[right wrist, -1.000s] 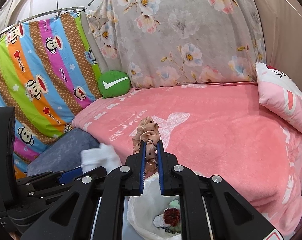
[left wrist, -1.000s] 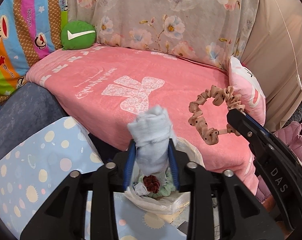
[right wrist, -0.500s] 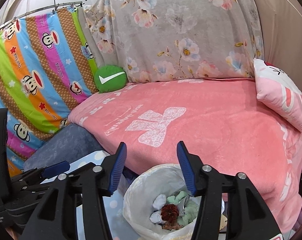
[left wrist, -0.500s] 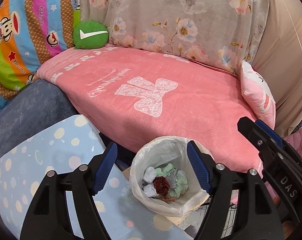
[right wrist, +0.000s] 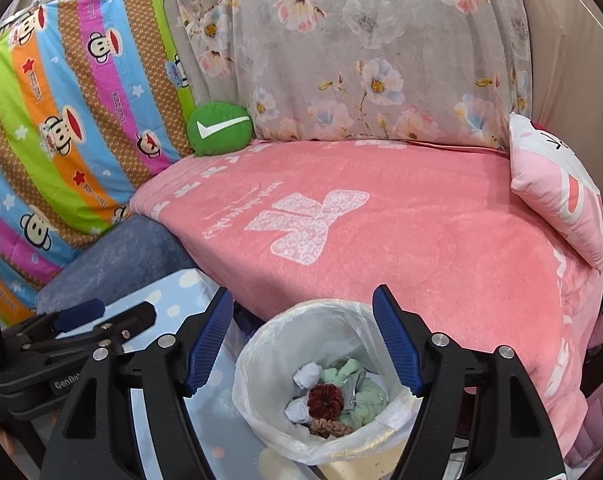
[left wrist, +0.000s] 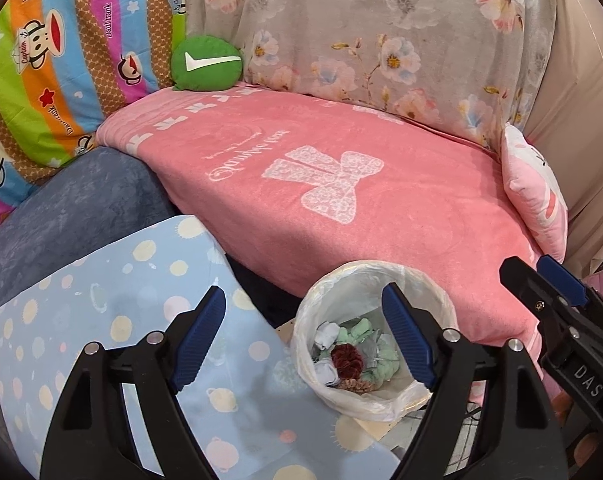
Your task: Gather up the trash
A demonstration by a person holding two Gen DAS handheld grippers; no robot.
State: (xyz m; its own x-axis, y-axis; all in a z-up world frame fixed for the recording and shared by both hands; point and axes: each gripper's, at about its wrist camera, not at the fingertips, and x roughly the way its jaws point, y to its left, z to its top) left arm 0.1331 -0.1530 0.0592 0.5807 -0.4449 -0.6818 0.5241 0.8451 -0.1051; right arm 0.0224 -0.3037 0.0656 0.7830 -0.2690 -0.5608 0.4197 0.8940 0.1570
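step: drop done | both tongs wide, empty, over bin | next: seek trash on bed

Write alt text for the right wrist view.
Open right tongs hover above a white-lined trash bin holding crumpled tissues and scrunchies, beside a pink blanket. The left tongs show at left.
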